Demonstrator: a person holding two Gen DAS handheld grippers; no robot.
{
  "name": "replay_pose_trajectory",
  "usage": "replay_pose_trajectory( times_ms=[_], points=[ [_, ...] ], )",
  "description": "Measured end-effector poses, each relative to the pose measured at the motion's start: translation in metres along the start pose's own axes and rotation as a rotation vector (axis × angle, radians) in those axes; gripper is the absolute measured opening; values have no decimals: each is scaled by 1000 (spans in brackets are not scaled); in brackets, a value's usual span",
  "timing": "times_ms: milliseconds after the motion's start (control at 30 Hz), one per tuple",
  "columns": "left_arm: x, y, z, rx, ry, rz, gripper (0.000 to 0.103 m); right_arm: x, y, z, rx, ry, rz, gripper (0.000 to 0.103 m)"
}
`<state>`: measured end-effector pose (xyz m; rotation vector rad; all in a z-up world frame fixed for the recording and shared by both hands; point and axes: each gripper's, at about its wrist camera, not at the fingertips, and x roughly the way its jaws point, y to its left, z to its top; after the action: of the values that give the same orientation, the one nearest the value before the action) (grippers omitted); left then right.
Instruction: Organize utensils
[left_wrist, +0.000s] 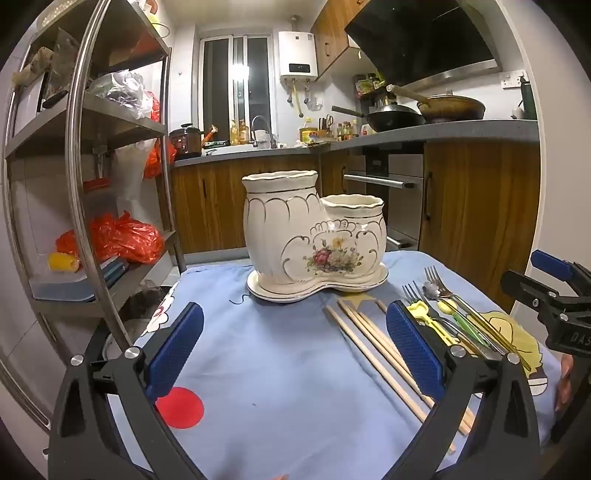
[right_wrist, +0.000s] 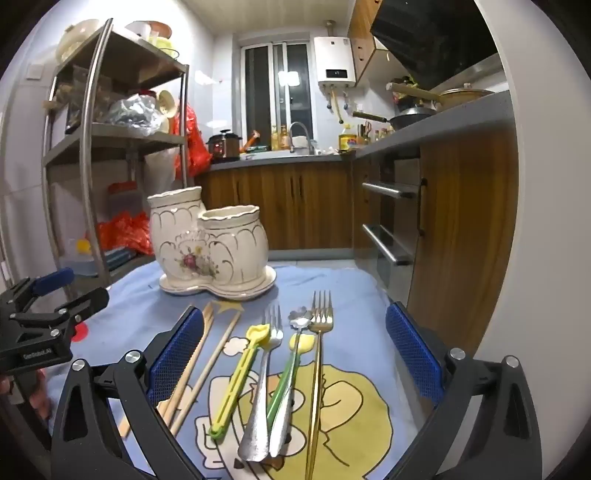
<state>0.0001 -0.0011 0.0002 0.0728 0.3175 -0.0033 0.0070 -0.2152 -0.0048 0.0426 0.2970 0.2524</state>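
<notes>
A cream two-pot ceramic utensil holder (left_wrist: 314, 236) (right_wrist: 210, 247) with a flower motif stands on its saucer at the far middle of the blue cloth. Several wooden chopsticks (left_wrist: 373, 350) (right_wrist: 199, 365) lie on the cloth beside a row of cutlery: a yellow-green utensil (right_wrist: 240, 376), a steel fork (right_wrist: 264, 384), a green-handled spoon (right_wrist: 290, 373) and a gold fork (right_wrist: 317, 369) (left_wrist: 476, 321). My left gripper (left_wrist: 295, 347) stands open above bare cloth, left of the chopsticks. My right gripper (right_wrist: 295, 354) stands open over the cutlery, touching nothing.
A metal shelf rack (left_wrist: 85, 155) (right_wrist: 88, 147) with red bags stands left of the table. Wooden cabinets with an oven (left_wrist: 391, 192) and a counter holding pans (left_wrist: 436, 110) run behind and to the right. The cloth's far edge (left_wrist: 221, 264) lies behind the holder.
</notes>
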Motion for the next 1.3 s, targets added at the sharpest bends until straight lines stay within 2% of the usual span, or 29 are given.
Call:
replay_pose_trajectory(
  times_ms=[67, 167, 1300],
  points=[
    [-2, -1, 0, -2, -3, 0, 98, 3, -1, 0, 9, 35, 7, 98],
    [1, 1, -4, -4, -4, 0, 98, 5, 0, 0, 4, 42, 6, 98],
    [5, 5, -3, -14, 15, 3, 98, 5, 0, -2, 0, 46, -2, 98]
  ],
)
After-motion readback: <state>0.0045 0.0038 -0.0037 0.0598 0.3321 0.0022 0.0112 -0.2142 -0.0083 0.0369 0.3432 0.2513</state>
